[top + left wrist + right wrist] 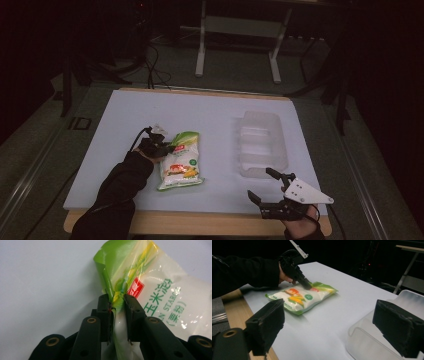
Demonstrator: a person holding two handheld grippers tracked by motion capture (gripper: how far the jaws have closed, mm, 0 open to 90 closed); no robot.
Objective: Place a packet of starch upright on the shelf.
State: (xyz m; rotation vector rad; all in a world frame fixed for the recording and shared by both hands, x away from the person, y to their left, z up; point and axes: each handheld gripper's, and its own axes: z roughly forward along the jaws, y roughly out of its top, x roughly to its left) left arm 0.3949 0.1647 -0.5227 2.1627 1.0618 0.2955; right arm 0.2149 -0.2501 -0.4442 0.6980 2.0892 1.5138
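Left hand-held gripper (117, 305) pinches lengthwise pouch's (181, 161) far, green end.

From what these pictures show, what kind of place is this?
Probably a lab or recording workspace, not a kitchen: a pale sheet-covered wooden table stands in a dark room, black cables trail over the grey carpet behind it, and a white metal stand is there. Hand-held black grippers work a green-and-white cornstarch bag.

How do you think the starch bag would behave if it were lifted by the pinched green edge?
The starch bag would probably sag, since its film already crumples between the left gripper pads. Its plump body suggests loose powder that may shift downward. The glossy film could slip.
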